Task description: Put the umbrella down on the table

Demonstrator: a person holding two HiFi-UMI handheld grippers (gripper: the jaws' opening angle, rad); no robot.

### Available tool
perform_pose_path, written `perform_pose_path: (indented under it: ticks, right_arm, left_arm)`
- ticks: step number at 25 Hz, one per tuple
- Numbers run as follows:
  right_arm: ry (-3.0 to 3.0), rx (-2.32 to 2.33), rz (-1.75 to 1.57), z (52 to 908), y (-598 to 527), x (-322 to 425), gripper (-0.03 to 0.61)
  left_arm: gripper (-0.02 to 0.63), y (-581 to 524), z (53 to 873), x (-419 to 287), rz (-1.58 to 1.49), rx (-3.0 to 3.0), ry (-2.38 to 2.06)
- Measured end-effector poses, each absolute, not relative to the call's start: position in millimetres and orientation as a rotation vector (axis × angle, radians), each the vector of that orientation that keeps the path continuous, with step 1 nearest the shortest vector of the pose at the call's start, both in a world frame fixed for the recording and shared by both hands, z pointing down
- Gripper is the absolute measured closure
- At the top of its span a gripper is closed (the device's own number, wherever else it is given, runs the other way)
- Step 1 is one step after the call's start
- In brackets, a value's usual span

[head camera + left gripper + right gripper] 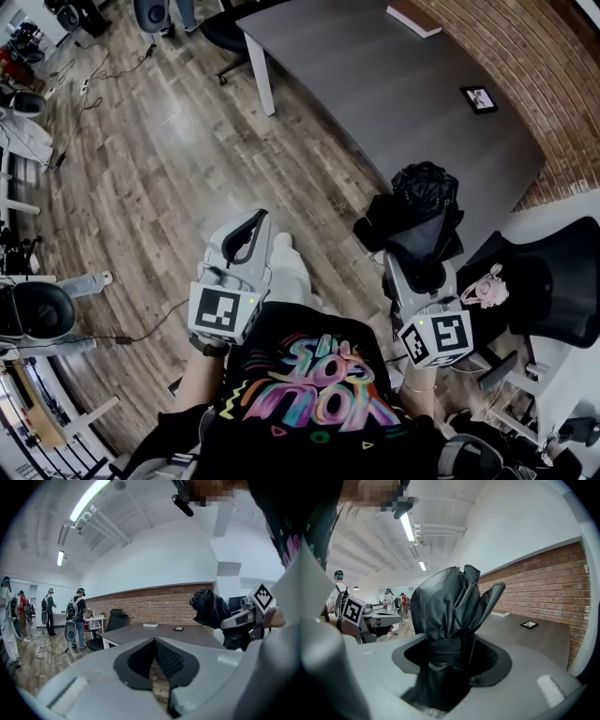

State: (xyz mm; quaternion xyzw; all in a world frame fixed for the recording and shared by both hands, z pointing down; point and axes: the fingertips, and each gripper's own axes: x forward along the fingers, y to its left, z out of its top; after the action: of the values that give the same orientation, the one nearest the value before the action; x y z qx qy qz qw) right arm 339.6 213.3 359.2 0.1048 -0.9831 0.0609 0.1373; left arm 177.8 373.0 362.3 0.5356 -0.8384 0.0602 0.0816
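Observation:
A folded black umbrella stands upright in my right gripper, whose jaws are shut around its lower part. It hangs over the floor just off the near corner of the grey table. The right gripper view shows the umbrella rising between the jaws of that gripper, with the table beyond. My left gripper is held over the wooden floor to the left, shut on nothing. From the left gripper view, past its own jaws, the umbrella shows at the right.
A book and a small dark tablet lie on the table. A black office chair stands at the right, another at the table's far end. A brick wall runs behind the table. Several people stand far off.

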Motion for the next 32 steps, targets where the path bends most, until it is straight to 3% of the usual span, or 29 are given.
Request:
perform_pose_path:
  ticks: [13,24,32]
  right_arm:
    - [-2.794,0.36,0.175,360,162,177,0.328]
    - [-2.805,0.435,0.223,366,163,171,0.328]
    - [-2.742,0.521,0.348,395,128,122,0.328]
  left_arm:
    - [0.614,328,370,8,0.109,1.596,-2.451]
    - [0.614,317,368,-4,0.147,1.675,-2.429]
    - [0.614,275,395,-63,0.152,1.712,-2.333]
